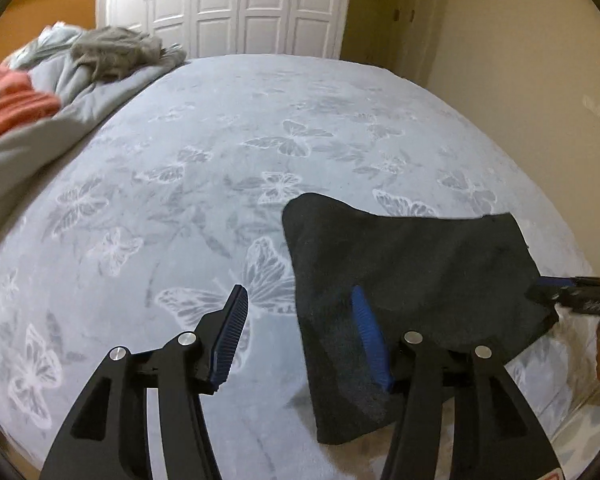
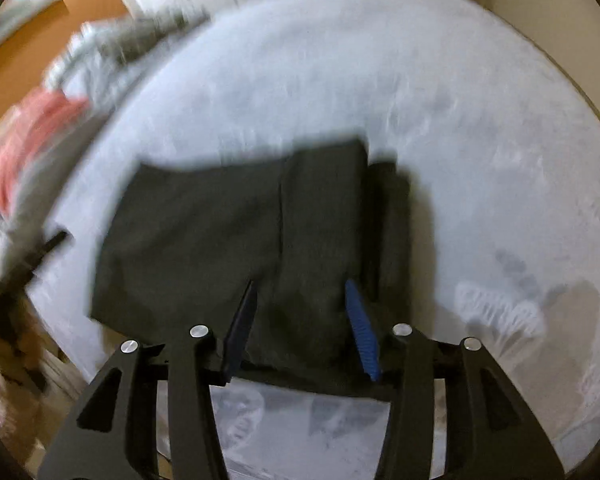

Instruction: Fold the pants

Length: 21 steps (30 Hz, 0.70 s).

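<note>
The dark grey pants (image 1: 412, 280) lie folded into a compact rectangle on the pale butterfly-print bedspread (image 1: 220, 160). My left gripper (image 1: 300, 300) is open and empty; its left finger is over bare bedspread and its right finger over the pants' left part. In the blurred right wrist view the pants (image 2: 240, 232) lie flat with a narrower folded layer on their right side. My right gripper (image 2: 302, 292) is open over the pants' near edge and holds nothing. It also shows at the right edge of the left wrist view (image 1: 572, 292).
A heap of grey and coral clothes (image 1: 48, 76) lies at the bed's far left. White wardrobe doors (image 1: 228, 4) stand behind the bed. A beige wall (image 1: 520, 80) runs along the bed's right side.
</note>
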Each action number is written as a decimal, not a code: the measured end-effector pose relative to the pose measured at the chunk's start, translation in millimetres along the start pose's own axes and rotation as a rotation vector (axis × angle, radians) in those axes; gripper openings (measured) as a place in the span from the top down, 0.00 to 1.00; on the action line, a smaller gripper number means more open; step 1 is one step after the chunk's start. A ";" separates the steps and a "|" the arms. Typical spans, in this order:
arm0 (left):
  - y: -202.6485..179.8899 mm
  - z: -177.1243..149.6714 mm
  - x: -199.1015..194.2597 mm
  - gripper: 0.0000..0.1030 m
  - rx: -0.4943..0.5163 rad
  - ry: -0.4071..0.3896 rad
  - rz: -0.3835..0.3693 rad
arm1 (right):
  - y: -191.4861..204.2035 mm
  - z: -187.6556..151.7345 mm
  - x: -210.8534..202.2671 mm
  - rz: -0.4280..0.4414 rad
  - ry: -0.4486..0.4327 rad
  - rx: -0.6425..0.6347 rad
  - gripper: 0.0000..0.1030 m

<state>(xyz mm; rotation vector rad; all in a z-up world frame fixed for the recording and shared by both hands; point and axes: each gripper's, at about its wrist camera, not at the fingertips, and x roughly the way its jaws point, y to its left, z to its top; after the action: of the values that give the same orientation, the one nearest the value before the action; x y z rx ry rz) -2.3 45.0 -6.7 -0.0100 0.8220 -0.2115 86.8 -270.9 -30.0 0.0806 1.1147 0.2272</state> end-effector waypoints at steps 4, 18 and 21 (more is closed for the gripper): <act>-0.4 5.7 13.7 0.49 -0.007 0.025 -0.010 | -1.8 2.6 4.7 -0.004 -0.006 0.007 0.55; -30.2 7.1 27.8 0.49 0.053 0.036 0.000 | -19.4 3.5 -34.6 0.102 -0.067 0.022 0.75; -28.9 5.9 35.2 0.49 0.046 0.064 0.001 | -23.8 4.4 -25.4 0.089 -0.017 0.065 0.74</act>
<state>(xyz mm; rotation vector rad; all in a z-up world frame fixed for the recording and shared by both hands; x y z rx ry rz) 19.9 9.5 -25.6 0.0406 0.8804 -0.2302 83.4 -299.5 -10.0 0.1894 1.1032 0.2694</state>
